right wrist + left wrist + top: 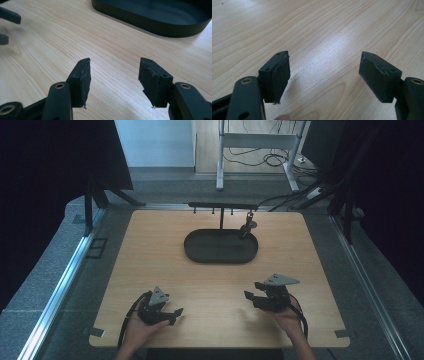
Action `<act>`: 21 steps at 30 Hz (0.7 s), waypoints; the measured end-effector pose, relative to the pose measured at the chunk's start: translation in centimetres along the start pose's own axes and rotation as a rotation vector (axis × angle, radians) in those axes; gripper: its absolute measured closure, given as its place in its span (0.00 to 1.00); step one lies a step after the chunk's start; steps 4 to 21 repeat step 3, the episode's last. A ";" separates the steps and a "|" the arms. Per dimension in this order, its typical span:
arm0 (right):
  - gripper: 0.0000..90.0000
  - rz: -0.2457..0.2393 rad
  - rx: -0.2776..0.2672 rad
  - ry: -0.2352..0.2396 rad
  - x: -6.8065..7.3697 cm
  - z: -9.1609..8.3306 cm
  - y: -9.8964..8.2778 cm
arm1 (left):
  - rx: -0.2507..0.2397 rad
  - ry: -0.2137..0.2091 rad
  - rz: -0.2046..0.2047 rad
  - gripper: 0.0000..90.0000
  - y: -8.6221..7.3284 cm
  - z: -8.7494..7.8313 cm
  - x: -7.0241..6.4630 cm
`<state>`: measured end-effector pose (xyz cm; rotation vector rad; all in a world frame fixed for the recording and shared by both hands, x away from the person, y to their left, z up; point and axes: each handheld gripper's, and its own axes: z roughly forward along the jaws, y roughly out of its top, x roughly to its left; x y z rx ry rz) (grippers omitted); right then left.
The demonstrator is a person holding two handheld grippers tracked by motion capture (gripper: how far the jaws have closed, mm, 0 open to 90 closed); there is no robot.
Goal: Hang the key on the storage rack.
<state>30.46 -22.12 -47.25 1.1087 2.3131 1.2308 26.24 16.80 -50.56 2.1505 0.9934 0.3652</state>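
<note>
One wooden table [150, 270] is seen, and on it one black oval tray [221, 246] with a T-shaped rack [221, 208]. One small dark item [247, 227] is already hung at the rack's right end, above the tray. Two grippers, the left gripper [178, 311] and the right gripper [248, 294], are kept near the front edge, jaws spread, with nothing held. The work is judged almost finished.

A lab: a wooden table [150, 270] ringed by black curtains [45, 165], aluminium rails [60, 285], grey carpet, and loose cables [260, 157] at upper right.
</note>
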 end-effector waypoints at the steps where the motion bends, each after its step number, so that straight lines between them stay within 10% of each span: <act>1: 0.48 -0.006 -0.003 -0.002 0.0 -0.1 0.0 | -0.004 0.001 -0.003 0.28 0.0 0.0 0.0; 21: 0.46 0.004 -0.013 0.012 0.1 -0.2 -0.2 | -0.008 0.001 -0.004 0.28 0.0 -0.1 0.0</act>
